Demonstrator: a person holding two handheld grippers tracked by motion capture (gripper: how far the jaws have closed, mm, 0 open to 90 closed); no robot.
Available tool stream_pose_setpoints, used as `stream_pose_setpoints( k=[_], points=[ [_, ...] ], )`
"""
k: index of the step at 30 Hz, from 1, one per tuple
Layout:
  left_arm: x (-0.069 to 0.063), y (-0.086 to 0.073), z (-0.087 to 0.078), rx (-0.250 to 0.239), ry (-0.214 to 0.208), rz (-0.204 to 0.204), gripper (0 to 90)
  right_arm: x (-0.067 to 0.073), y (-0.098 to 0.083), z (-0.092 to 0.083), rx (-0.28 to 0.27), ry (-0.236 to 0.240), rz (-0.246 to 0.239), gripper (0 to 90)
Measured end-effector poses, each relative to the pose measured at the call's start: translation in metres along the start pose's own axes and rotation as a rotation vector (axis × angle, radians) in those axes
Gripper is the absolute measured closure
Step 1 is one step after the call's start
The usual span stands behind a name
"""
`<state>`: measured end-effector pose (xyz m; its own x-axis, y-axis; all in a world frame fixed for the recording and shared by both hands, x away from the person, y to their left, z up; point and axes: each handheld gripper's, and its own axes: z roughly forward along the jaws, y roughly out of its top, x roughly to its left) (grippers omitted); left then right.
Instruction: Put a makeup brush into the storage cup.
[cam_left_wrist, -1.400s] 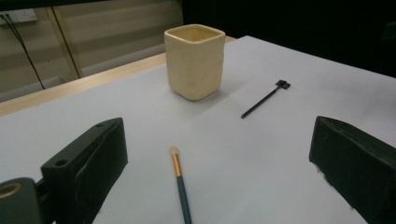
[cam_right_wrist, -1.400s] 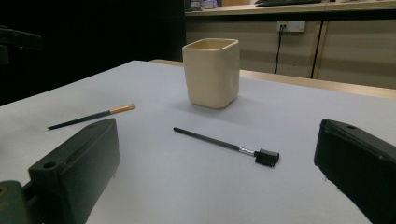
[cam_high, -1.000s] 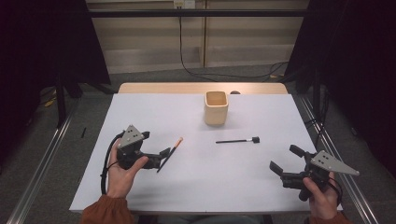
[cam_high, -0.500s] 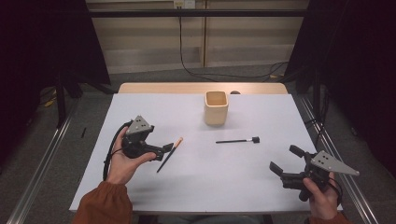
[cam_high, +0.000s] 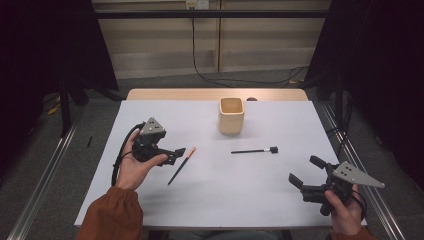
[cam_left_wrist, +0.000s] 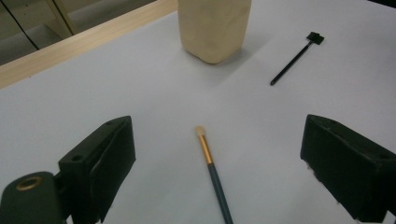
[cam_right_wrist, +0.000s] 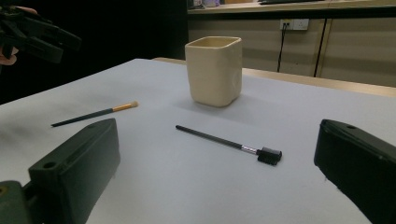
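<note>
Seen from above, a white table (cam_high: 150, 200) runs away from us, with both our hands coming in from the near edge.

At about nine o'clock, our left gripper (cam_high: 176, 154) hovers over the table. Its fingers (cam_left_wrist: 100, 161) stand wide apart with nothing between the pads, though they have just been closing a little. In the left gripper view, the brush (cam_left_wrist: 212, 175) lies on the table between the two fingers, its pale tip pointing away toward twelve o'clock. From above, the brush (cam_high: 182, 165) lies just beside the left gripper, slanting from seven o'clock to one o'clock.

At twelve o'clock, near the far edge, stands a cream square cup (cam_high: 232, 115), upright and open at the top.

Just past centre, toward two o'clock, a thin black wand (cam_high: 254, 150) with a small dark head lies flat, well apart from the brush.

At four o'clock, our right gripper (cam_high: 306, 175) rests low near the table's edge, its fingers (cam_right_wrist: 74, 168) spread wide and holding nothing.

We judge the risk lies in the pickup. The brush is slim and lies flat, so the fingers may close above it, or pinch only one end and let it swing or roll away. Coming down too steeply could press the fingers into the table and skid the brush aside.
</note>
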<state>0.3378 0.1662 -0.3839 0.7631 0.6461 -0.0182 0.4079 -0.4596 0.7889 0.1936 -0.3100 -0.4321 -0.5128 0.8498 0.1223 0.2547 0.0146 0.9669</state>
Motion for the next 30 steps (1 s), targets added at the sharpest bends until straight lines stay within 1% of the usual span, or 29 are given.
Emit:
stream_pose_setpoints(
  k=[1,2,4,5,6,8,9,11,12,13,14,18,21,24,25,26,27,29,30],
  points=[
    [0.001,0.000,0.001,0.009,-0.007,-0.020,8.7,0.000,0.000,0.000,0.002,0.000,0.001,0.0],
    [0.001,-0.001,0.003,0.022,-0.010,-0.025,7.2,0.000,0.000,0.000,0.002,0.001,-0.001,0.0],
    [0.003,-0.001,0.006,0.045,-0.001,-0.018,7.3,0.000,0.000,0.000,0.003,0.002,-0.005,0.0],
    [0.003,0.000,0.008,0.062,-0.006,-0.015,6.9,0.000,0.000,0.000,0.004,0.000,0.000,0.0],
    [0.003,0.000,0.010,0.065,-0.006,-0.014,6.7,0.000,0.000,0.000,0.005,0.001,0.003,0.0],
    [0.003,0.001,0.013,0.094,-0.016,-0.009,5.6,0.000,0.000,0.000,0.008,0.003,-0.002,0.0],
    [0.003,0.001,0.015,0.096,-0.013,-0.006,5.4,0.000,0.000,0.000,0.005,0.003,-0.008,0.0],
    [0.003,0.001,0.018,0.110,-0.022,-0.004,4.8,0.000,0.000,0.000,0.004,0.004,-0.007,0.0],
    [0.003,0.001,0.019,0.121,-0.020,0.003,4.6,0.000,0.000,0.000,0.005,0.002,-0.003,0.0],
    [0.003,0.001,0.020,0.138,-0.028,0.007,4.6,0.000,0.000,0.000,0.008,0.001,-0.008,0.0],
    [0.003,0.002,0.022,0.147,-0.027,0.015,4.6,0.001,0.000,0.000,0.007,0.001,-0.012,0.0],
    [0.005,0.002,0.026,0.164,-0.029,-0.001,3.5,0.001,0.000,0.001,0.009,0.009,-0.015,0.0],
    [0.006,0.001,0.030,0.194,-0.023,0.007,3.4,0.001,0.000,0.000,0.007,0.006,-0.007,0.0],
    [0.007,0.002,0.034,0.233,-0.015,0.008,4.3,0.001,0.000,0.000,0.007,0.006,-0.009,0.0],
    [0.008,0.002,0.035,0.250,-0.021,0.004,4.5,0.001,0.000,0.000,0.005,0.008,-0.012,0.0],
    [0.008,0.003,0.035,0.254,-0.018,0.003,5.1,0.001,0.000,0.000,0.007,0.009,-0.016,0.0],
    [0.009,0.004,0.036,0.272,-0.025,0.000,5.5,0.001,0.000,0.000,0.009,0.008,-0.012,0.0],
    [0.008,0.006,0.039,0.302,-0.031,0.004,6.6,0.001,0.000,0.001,0.009,0.006,-0.012,0.0],
    [0.008,0.006,0.040,0.309,-0.028,0.007,7.7,0.001,0.000,0.000,0.010,0.008,-0.022,0.0]
  ],
)
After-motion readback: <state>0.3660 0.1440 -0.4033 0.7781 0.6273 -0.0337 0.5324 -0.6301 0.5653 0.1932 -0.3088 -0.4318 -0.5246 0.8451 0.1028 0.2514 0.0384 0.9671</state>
